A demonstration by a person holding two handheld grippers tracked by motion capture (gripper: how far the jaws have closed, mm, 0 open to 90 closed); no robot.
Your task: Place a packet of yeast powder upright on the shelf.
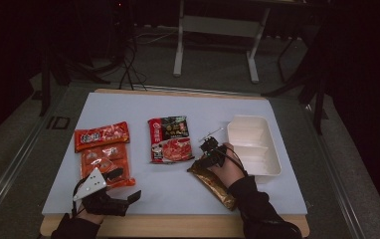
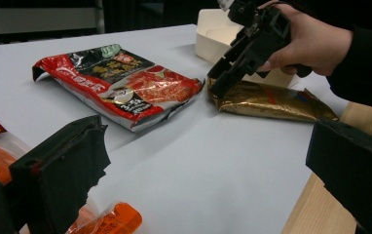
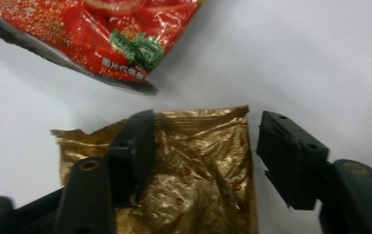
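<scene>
We see the right gripper (image 1: 198, 160), jaws apart, lowered over the end of the gold pouch (image 3: 198, 165) lying on the white mat (image 1: 178, 189) between the red-and-black packet (image 1: 169, 139) and the white tray (image 1: 272, 149), while the left gripper (image 1: 123, 186), jaws likewise apart, rests near the orange packets (image 1: 106, 159).

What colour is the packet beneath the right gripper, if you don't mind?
Shiny crinkled gold; the packet shows best in the right gripper view, between the right gripper's open jaws.

High view: overhead, facing forward, whole tabletop (image 1: 178, 107). Left gripper view: low, near front edge, facing across. Right gripper view: close, downward. Shared by all: gold packet (image 3: 198, 170).
</scene>
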